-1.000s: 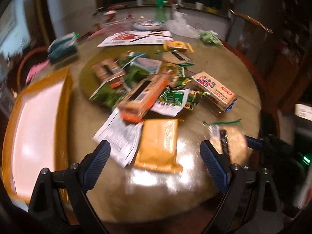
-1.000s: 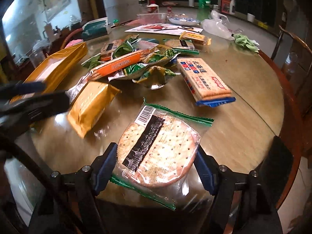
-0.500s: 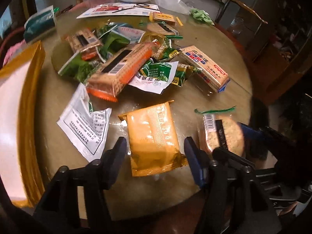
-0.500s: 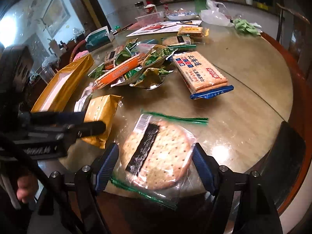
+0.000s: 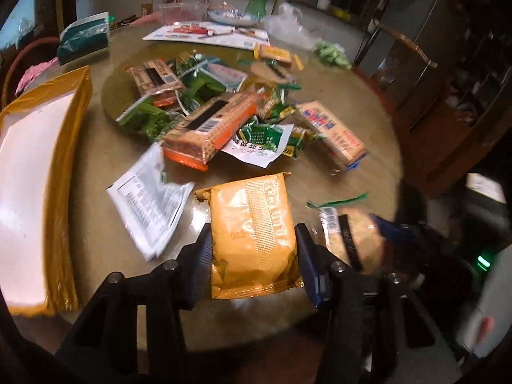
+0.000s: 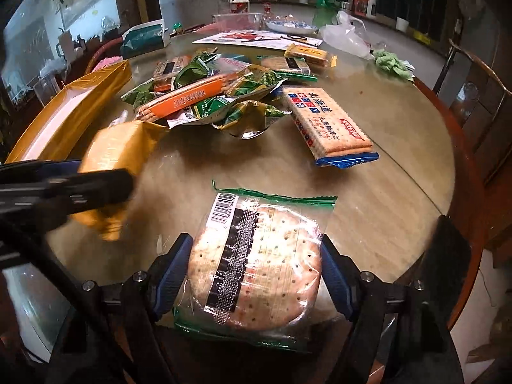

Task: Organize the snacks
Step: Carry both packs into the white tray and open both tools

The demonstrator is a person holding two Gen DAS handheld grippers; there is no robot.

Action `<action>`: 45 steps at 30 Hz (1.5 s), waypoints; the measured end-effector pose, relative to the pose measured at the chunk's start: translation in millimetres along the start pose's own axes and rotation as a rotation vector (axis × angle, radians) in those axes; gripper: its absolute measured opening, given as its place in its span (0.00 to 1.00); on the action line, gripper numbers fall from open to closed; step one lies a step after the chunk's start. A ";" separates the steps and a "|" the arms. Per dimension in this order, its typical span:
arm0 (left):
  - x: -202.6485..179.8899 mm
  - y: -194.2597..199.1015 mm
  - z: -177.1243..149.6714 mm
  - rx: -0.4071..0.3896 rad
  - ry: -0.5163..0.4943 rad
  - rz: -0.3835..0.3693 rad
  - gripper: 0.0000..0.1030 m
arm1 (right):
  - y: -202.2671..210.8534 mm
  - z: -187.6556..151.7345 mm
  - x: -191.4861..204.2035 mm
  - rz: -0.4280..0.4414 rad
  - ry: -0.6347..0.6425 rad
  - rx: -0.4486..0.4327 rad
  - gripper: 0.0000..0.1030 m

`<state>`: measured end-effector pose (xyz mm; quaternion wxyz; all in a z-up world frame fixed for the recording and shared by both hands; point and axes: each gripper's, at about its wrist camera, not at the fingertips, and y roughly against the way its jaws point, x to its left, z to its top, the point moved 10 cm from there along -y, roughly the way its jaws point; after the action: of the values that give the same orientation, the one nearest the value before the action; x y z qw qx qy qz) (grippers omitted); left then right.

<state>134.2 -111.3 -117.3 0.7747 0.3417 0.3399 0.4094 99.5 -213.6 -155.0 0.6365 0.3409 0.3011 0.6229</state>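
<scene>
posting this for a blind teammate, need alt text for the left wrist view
The left gripper is closing around an orange snack packet near the front edge of a round table. Behind lies a pile of cracker and green packets; a gold tray sits at left.

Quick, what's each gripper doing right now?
Left gripper: jaws closing on the orange packet, pads touching its sides.
Right gripper: round cracker pack between its jaws; grip cannot be told.
</scene>
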 end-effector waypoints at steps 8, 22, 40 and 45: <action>43.2 74.5 16.0 -0.158 0.144 -0.021 0.48 | 44.7 41.5 11.2 0.112 -0.060 -0.173 0.74; 268.0 97.5 4.1 -0.198 0.505 0.306 0.48 | 15.4 93.7 268.4 0.489 0.370 -0.136 0.74; 282.4 76.0 -43.1 -0.057 0.443 0.452 0.50 | -22.7 47.9 290.5 0.346 0.517 -0.043 0.75; 278.8 80.2 -40.9 -0.055 0.479 0.454 0.59 | -19.6 57.0 290.7 0.414 0.457 -0.067 0.77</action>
<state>189.9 175.1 -143.3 0.5708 0.2815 0.4165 0.6492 169.5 73.3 -125.4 0.4227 0.2247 0.3398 0.8095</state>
